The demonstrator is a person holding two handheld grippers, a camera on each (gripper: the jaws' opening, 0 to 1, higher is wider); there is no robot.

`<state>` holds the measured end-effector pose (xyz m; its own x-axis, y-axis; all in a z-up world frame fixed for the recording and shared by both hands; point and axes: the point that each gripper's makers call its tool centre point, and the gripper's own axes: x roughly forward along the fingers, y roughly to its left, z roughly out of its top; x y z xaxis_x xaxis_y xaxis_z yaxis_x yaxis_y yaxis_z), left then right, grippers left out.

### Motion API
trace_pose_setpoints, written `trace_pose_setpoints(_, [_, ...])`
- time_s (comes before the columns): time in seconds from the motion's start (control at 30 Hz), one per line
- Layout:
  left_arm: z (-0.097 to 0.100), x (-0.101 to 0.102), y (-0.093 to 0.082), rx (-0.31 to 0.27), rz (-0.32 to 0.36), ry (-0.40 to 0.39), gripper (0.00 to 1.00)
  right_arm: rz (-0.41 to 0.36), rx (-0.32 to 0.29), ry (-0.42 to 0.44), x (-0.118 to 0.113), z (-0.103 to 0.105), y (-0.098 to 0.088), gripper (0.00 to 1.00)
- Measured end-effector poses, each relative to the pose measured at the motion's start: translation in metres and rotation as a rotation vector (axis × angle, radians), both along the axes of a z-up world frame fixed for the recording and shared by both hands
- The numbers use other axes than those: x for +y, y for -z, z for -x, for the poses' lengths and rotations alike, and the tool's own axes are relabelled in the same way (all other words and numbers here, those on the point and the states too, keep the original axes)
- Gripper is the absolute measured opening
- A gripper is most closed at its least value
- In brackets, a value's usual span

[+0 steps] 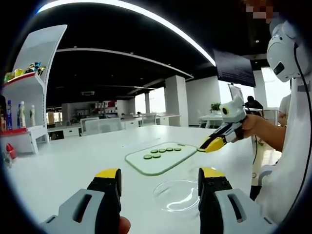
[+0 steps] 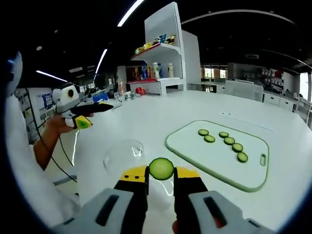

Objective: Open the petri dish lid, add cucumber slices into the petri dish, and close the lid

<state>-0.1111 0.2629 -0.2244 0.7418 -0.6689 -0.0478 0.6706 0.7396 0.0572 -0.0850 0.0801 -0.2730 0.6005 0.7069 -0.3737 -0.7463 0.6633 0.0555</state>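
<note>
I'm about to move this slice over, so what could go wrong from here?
1. The right tongs pinch the cucumber slice only by its edges, upright; a thin, wet slice could slip out on the way.
2. The clear petri dish is hard to see on the white table, so the drop could miss it.
3. The left tongs are open, near the dish; a bump could slide it.

Bright, even light from ceiling strip lamps (image 1: 146, 14) and far windows (image 1: 156, 100); white worktop (image 1: 73, 161) glossy with mild glare; fisheye bending at edges; focus sharp.
</note>
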Motion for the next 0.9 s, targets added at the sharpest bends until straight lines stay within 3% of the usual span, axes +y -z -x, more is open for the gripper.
trace_pose_setpoints(0.5, [0.003,0.000,0.001,0.001,0.003,0.000,0.64,0.076,0.027,-0.043,0.010,0.010,0.020,0.20])
trace_pose_setpoints(0.9, [0.002,-0.006,-0.002,0.001,0.003,0.026,0.64,0.128,0.094,-0.061,0.012,0.010,0.046,0.21])
